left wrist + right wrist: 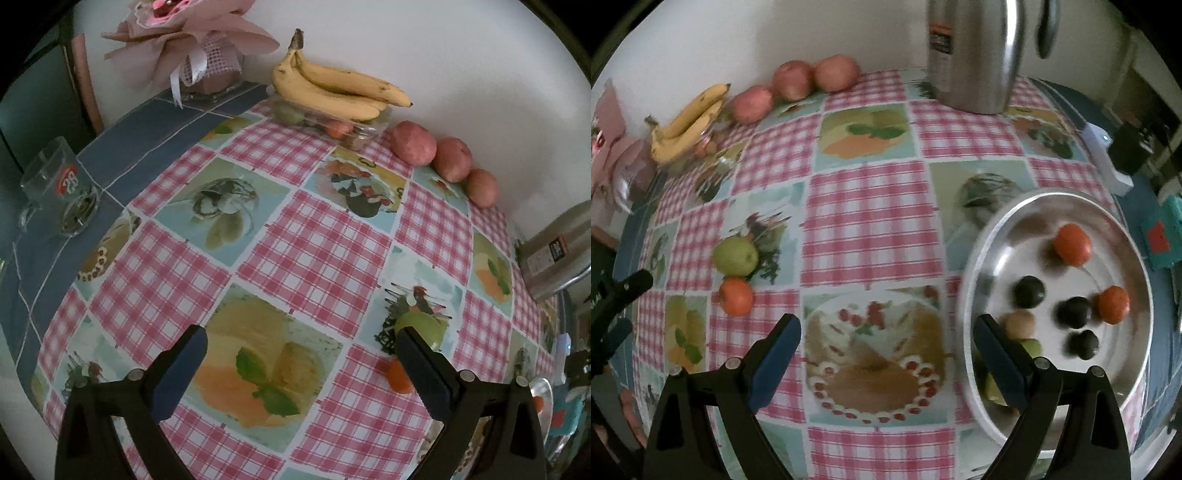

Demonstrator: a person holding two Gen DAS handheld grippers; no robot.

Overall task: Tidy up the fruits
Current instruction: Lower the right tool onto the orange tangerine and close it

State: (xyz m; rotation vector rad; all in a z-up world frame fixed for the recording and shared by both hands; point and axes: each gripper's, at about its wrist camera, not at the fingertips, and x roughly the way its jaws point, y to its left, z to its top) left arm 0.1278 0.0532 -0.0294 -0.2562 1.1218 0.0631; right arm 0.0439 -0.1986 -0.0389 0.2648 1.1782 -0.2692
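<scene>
- Fruit was split between two places: a green pear [735,255] and a small orange mandarin [736,296] lay touching each other on the checked tablecloth [871,229], while the metal dish [982,258] on the right already held two mandarins, three dark round fruits and some pale ones near its rim.
- Judging by that, I took the step in hand to be fetching the loose pear and mandarin and moving them into the dish.
- My left gripper [303,369] was wide open and held nothing; the pear [424,325] and the mandarin [399,374] sat just outside its right finger, partly hidden behind it.
- To grasp well, I reckoned I had to shift that gripper to the right until one fruit sat squarely between the fingers, then close gently, since a round fruit could roll off and nudge its neighbour.
- Taking the mandarin first seemed wiser, as it lay nearer to me and blocked the way to the pear.
- My right gripper [886,354] was also wide open and empty, hovering over the worktop between the loose pair on its left and the dish on its right, its right finger overlapping the dish rim.
- Bananas [340,90] over a clear plastic tray and three red apples [413,144] lay along the far wall, well apart from both grippers.
</scene>
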